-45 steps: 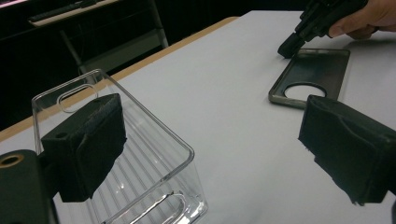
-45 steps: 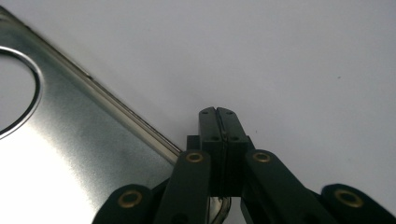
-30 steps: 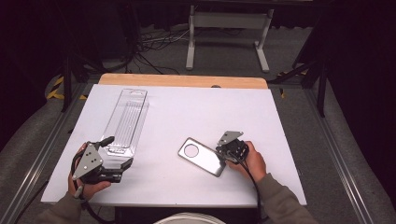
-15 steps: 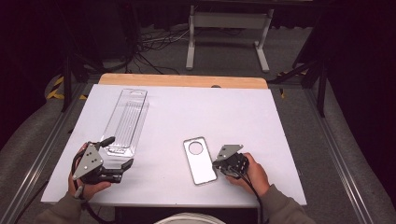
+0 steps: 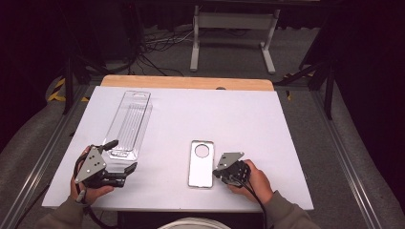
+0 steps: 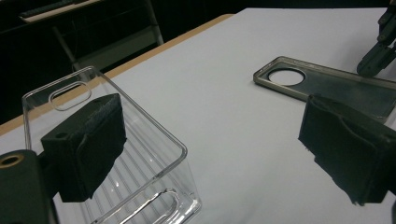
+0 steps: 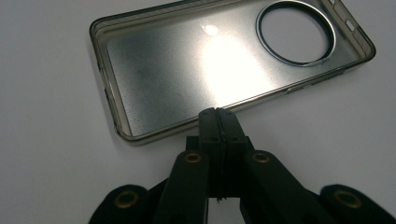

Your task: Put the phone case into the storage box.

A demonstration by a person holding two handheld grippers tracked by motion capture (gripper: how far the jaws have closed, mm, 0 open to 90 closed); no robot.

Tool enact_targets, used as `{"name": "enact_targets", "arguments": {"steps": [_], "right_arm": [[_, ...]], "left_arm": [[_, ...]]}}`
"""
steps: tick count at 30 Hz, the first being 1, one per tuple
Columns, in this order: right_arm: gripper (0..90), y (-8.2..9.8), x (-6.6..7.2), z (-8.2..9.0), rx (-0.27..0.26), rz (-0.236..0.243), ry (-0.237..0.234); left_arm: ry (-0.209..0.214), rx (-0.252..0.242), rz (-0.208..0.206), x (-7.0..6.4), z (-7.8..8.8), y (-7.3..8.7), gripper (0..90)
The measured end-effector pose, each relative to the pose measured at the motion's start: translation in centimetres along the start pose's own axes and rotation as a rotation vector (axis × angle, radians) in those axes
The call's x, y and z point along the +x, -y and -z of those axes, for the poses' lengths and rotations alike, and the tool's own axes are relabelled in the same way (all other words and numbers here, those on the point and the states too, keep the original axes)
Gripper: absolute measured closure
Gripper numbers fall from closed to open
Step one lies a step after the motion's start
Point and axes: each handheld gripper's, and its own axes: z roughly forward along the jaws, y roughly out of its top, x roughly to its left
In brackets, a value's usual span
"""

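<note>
- No brand, label or writing that I can read on anything here, so nothing to report on that front.
- Your right gripper sits at the near right of the white worktop, and its jaws are pressed together with nothing between them. In the right gripper view the tips stop right at the long edge of the phone case; can't tell if they actually touch it.
- The phone case lies flat, open side up, near the front middle of the worktop, round camera hole at its far end. The right gripper view gives you the detail the high view misses: smoky see-through plastic, a raised rim, small cutouts by the hole, and a bright glare patch.
- Your left gripper is at the near left with its jaws spread wide and holding nothing.
- The clear plastic package lies lengthwise just beyond your left gripper. From the left gripper view you get the ribbed inside and the hang slot, with one jaw pad in front of it.
- That same view catches the phone case off to the right, plus the tip of the other gripper at its edge.
</note>
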Motion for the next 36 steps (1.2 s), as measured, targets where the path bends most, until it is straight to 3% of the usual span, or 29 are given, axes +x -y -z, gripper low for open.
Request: {"name": "enact_targets", "arguments": {"steps": [4, 6, 7, 9, 12, 13, 14, 19, 24, 29, 34, 36], "right_arm": [[84.4, -0.1, -0.3, 0.1, -0.005, 0.008, 0.016], [72.1, -0.4, -1.1, 0.4, -0.041, -0.002, 0.047], [72.1, -0.4, -1.1, 0.4, -0.041, -0.002, 0.047], [60.8, -1.3, -2.6, 0.7, -0.081, -0.034, 0.068], [48.4, -2.1, -4.0, 0.8, -0.115, -0.027, 0.094], [48.4, -2.1, -4.0, 0.8, -0.115, -0.027, 0.094], [41.5, -2.4, -4.4, 0.7, -0.113, -0.036, 0.102], [27.6, -4.2, -6.4, -1.0, -0.016, -0.038, 0.129], [27.0, -5.8, -7.8, -2.3, 0.032, -0.053, 0.09], [27.2, -7.6, -9.1, -3.3, 0.117, -0.074, 0.084], [41.2, -8.2, -10.2, -4.4, 0.188, -0.058, 0.068], [46.9, -8.1, -10.6, -5.1, 0.23, -0.067, 0.039]], "left_arm": [[0.001, -0.002, 0.001, 0.1, 0.0, 0.0, 7.8], [0.002, 0.012, 0.004, 0.1, -0.2, 0.0, 7.4], [0.002, 0.012, 0.004, 0.1, -0.2, 0.0, 7.2], [0.004, 0.015, 0.0, 0.2, -0.3, 0.0, 7.2], [0.007, 0.016, 0.006, 0.1, -0.3, 0.0, 7.2], [0.006, 0.016, 0.002, 0.2, -0.3, 0.0, 7.2], [0.008, 0.016, 0.011, 0.1, -0.3, 0.0, 7.2], [0.011, 0.018, 0.003, 0.1, -0.4, 0.0, 6.6], [0.015, 0.019, 0.014, 0.2, -0.3, 0.1, 5.1], [0.012, 0.016, 0.003, 0.2, -0.2, 0.0, 4.1], [0.017, 0.021, 0.014, 0.2, -0.2, 0.1, 4.2], [0.015, 0.017, 0.01, 0.2, -0.3, 0.1, 4.3]]}}
